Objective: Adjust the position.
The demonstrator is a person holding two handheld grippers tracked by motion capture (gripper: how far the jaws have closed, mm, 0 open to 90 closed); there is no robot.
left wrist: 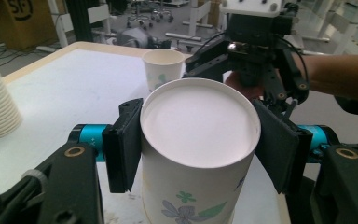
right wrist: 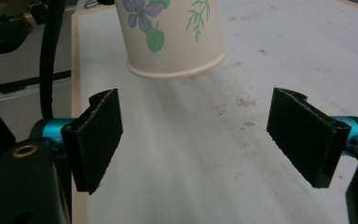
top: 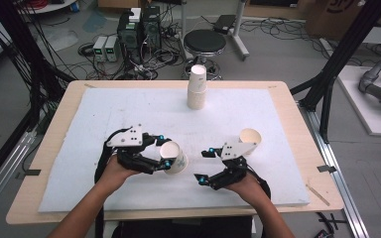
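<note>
My left gripper (top: 164,150) is shut on a flower-printed paper cup (top: 174,158) that is upside down, with its flat base (left wrist: 198,123) facing up between the two black pads. The cup's rolled rim (right wrist: 175,67) hangs close over the white sheet; I cannot tell whether it touches. To the right of the cup, my right gripper (top: 202,166) points at it and stands open, its pads (right wrist: 98,140) wide apart with nothing between them. A second paper cup (top: 249,141) stands upright just behind the right gripper and also appears in the left gripper view (left wrist: 161,67).
A stack of upside-down paper cups (top: 197,89) stands at the back middle of the white sheet (top: 129,114), which covers a wooden table (top: 297,129). A stool (top: 205,43) and computer cases (top: 138,29) stand on the floor beyond the far edge.
</note>
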